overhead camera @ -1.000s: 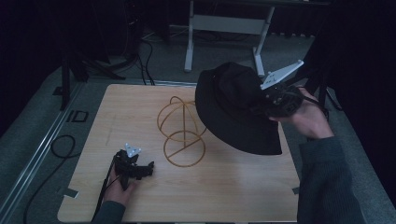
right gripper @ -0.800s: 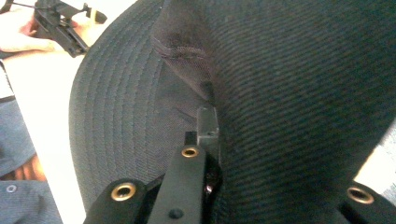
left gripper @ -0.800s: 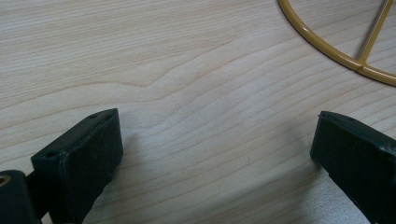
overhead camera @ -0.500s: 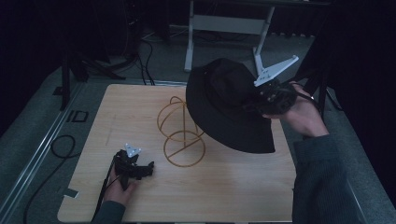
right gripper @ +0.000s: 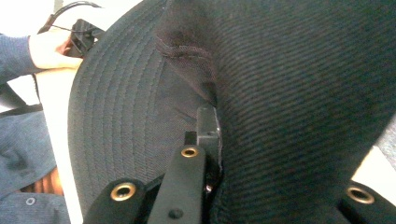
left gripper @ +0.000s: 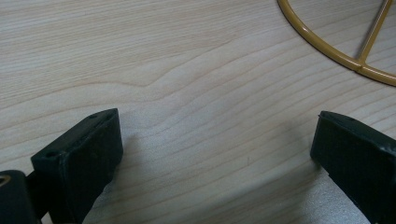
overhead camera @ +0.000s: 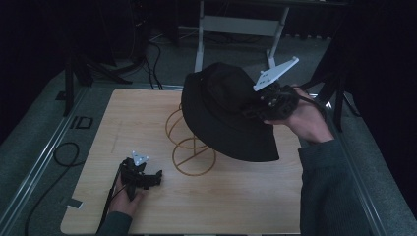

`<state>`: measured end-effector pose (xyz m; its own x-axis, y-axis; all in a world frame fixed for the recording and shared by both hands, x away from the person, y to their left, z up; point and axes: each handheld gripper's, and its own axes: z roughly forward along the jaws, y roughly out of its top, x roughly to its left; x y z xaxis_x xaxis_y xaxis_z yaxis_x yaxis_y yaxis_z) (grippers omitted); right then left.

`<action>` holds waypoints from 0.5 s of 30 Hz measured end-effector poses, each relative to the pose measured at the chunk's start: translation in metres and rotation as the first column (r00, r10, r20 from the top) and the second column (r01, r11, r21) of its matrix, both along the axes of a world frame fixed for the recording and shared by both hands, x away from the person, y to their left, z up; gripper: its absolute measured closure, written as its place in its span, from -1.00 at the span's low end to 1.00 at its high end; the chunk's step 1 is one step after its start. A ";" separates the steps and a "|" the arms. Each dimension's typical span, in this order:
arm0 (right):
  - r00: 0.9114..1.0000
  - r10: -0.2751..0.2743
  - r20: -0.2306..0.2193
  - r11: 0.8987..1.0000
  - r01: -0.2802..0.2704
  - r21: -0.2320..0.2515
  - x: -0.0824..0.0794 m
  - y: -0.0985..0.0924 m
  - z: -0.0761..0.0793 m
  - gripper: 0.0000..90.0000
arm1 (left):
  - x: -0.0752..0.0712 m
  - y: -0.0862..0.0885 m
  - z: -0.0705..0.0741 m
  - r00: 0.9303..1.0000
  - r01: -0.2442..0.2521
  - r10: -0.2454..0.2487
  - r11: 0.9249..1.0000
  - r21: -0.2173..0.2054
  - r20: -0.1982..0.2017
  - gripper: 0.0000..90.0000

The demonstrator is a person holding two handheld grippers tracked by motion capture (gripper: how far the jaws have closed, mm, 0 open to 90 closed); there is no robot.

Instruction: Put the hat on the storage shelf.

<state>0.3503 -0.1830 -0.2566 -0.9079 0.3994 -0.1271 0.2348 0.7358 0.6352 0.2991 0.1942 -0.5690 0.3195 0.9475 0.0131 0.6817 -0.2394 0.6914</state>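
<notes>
A black bucket hat (overhead camera: 223,115) hangs tilted in the air over a gold wire hat stand (overhead camera: 189,142) at the table's middle. My right gripper (overhead camera: 255,105) is shut on the hat's crown, pinching a fold of its black fabric (right gripper: 299,93) where brim meets crown. My left gripper (overhead camera: 147,178) rests low on the wooden table (overhead camera: 246,196) near the front left, jaws wide apart with bare wood between them (left gripper: 215,140). A curve of the stand's gold base ring (left gripper: 327,46) lies just beyond those jaws.
Black cables (overhead camera: 64,152) trail off the table's left side on the grey floor. A white metal frame (overhead camera: 241,24) stands behind the table. Metal rails run along both table sides. The person's other hand (right gripper: 51,46) holding the left gripper is seen past the hat brim.
The right gripper has carried the hat leftward and a little up, so it now hangs further over the wire stand. The left gripper has stayed put.
</notes>
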 end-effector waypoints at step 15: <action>0.996 0.064 -0.063 0.998 -0.065 -0.014 0.015 0.051 -0.021 0.91 | 0.000 0.000 0.000 1.000 -0.001 0.001 1.000 0.000 0.001 -0.94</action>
<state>0.3656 -0.1324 -0.2779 -0.9382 0.3378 -0.0756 0.2250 0.7610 0.6085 0.2991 0.1939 -0.5690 0.3183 0.9479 0.0130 0.6812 -0.2382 0.6923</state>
